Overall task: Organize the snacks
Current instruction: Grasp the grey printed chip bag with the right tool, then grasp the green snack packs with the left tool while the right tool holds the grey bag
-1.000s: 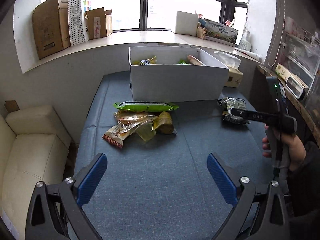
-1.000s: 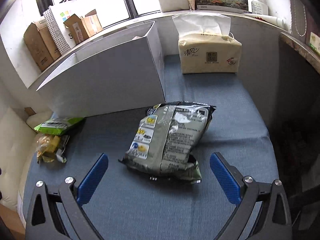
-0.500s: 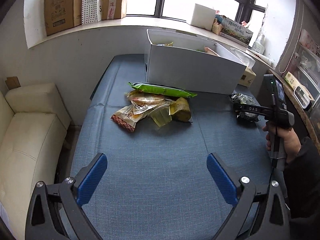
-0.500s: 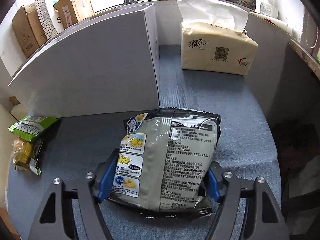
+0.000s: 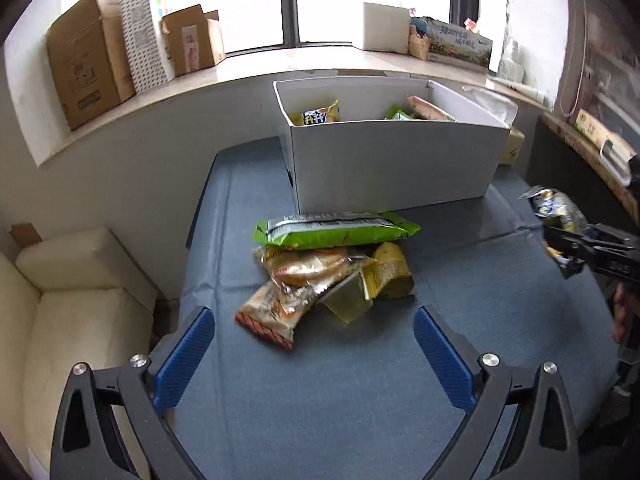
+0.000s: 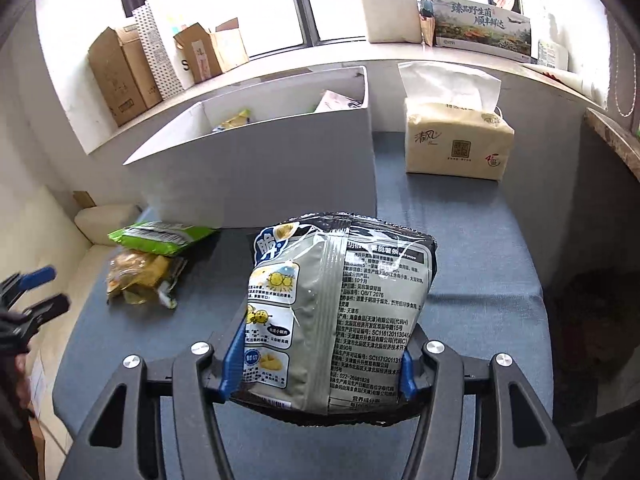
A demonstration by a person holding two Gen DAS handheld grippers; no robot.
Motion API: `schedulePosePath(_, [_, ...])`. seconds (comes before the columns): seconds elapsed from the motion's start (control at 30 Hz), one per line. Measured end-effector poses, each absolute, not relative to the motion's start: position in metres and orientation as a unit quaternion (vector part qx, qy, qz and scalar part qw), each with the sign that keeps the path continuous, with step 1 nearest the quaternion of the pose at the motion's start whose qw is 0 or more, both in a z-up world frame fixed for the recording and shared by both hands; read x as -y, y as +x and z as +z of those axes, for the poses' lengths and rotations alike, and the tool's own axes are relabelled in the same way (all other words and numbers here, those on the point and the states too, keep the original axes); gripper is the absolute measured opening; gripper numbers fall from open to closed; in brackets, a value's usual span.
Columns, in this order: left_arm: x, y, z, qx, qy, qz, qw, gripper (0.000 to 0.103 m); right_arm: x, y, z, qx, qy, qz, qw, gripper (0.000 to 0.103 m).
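Far left: cream sofa (image 5: 72,300) beside blue table (image 5: 320,400). Cardboard boxes (image 5: 88,64) up on windowsill.

Left gripper (image 5: 314,356) low over table's near edge, blue pads wide apart, nothing btwn them, nothing held.

Just ahead of it, loose snack pile (image 5: 324,280) on cloth: green pack (image 5: 336,230) at back, touching front foot of white box (image 5: 392,160); orange and yellow packs heaped in front.

White box open-topped, center-back of table, w/ a few snack packs inside: yellow one at left, green and pink ones at right.

Right gripper (image 6: 316,364) clamped on grey chip bag (image 6: 340,320), pads squeezing bag's lower sides; bag lifted off table, upright, back label facing cam, short of box's near corner.

Tissue pack (image 6: 456,144) to right of box, on table's far end.
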State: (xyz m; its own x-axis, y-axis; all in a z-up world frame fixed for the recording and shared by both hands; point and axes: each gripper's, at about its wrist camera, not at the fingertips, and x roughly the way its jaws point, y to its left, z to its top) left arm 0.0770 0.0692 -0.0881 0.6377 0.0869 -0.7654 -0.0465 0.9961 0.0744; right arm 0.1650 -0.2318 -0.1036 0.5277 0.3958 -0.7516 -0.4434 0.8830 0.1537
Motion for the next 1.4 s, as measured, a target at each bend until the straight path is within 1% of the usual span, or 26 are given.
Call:
schedulePosePath(0.13, [-0.060, 0.113, -0.096, -0.429, 0.129, 0.026, 0.893, 0.102, 0.238, 0.136, -0.096, -0.417, -0.024, 0.247, 0.874, 0.063])
schedulePosePath(0.2, [-0.051, 0.125, -0.099, -0.419, 0.177, 0.014, 0.890, 0.102, 0.243, 0.129, -0.097, -0.419, -0.017, 0.243, 0.875, 0.063])
schedulePosePath(0.37, [-0.036, 0.161, -0.120, -0.429, 0.266, 0.013, 0.863, 0.102, 0.254, 0.122, -0.104, -0.432, -0.014, 0.233, 0.871, 0.063])
schedulePosePath(0.53, [-0.037, 0.188, -0.139, -0.470, 0.263, -0.030, 0.842, 0.102, 0.263, 0.122, -0.105, -0.434, -0.004, 0.224, 0.873, 0.063])
schedulePosePath(0.63, [-0.039, 0.195, -0.142, -0.470, 0.260, -0.047, 0.842, 0.102, 0.264, 0.121, -0.105, -0.435, -0.003, 0.222, 0.873, 0.063])
schedulePosePath(0.67, [-0.039, 0.197, -0.142, -0.467, 0.265, -0.046, 0.842, 0.098, 0.264, 0.122, -0.106, -0.437, -0.003, 0.221, 0.872, 0.063])
schedulePosePath(0.7, [-0.041, 0.200, -0.143, -0.466, 0.271, -0.042, 0.842, 0.084, 0.263, 0.122, -0.107, -0.439, -0.003, 0.219, 0.872, 0.063])
schedulePosePath(0.73, [-0.043, 0.205, -0.147, -0.473, 0.271, -0.040, 0.837, 0.073, 0.262, 0.122, -0.108, -0.440, -0.002, 0.219, 0.871, 0.063])
schedulePosePath(0.77, [-0.045, 0.209, -0.151, -0.483, 0.265, -0.042, 0.834, 0.053, 0.261, 0.122, -0.109, -0.441, -0.001, 0.220, 0.870, 0.063])
schedulePosePath(0.8, [-0.047, 0.210, -0.152, -0.482, 0.262, -0.042, 0.835, 0.042, 0.260, 0.122, -0.109, -0.441, -0.002, 0.220, 0.870, 0.063])
schedulePosePath(0.87, [-0.051, 0.209, -0.145, -0.478, 0.248, -0.048, 0.841, 0.028, 0.258, 0.121, -0.109, -0.441, -0.006, 0.222, 0.869, 0.063])
schedulePosePath(1.03, [-0.066, 0.194, -0.108, -0.440, 0.177, -0.067, 0.878, 0.025, 0.259, 0.122, -0.112, -0.446, -0.006, 0.220, 0.867, 0.063])
schedulePosePath(1.1, [-0.074, 0.186, -0.091, -0.425, 0.133, -0.074, 0.892, 0.024, 0.259, 0.123, -0.113, -0.449, -0.001, 0.222, 0.866, 0.063])
schedulePosePath(1.2, [-0.086, 0.173, -0.069, -0.412, 0.059, -0.080, 0.906, 0.016, 0.255, 0.122, -0.112, -0.448, 0.003, 0.229, 0.864, 0.063])
schedulePosePath(1.3, [-0.086, 0.159, -0.055, -0.403, -0.014, -0.082, 0.911, 0.016, 0.249, 0.120, -0.108, -0.442, 0.004, 0.240, 0.864, 0.063])
schedulePosePath(1.4, [-0.077, 0.144, -0.045, -0.377, -0.039, -0.082, 0.922, 0.016, 0.241, 0.122, -0.102, -0.434, 0.002, 0.250, 0.865, 0.063])
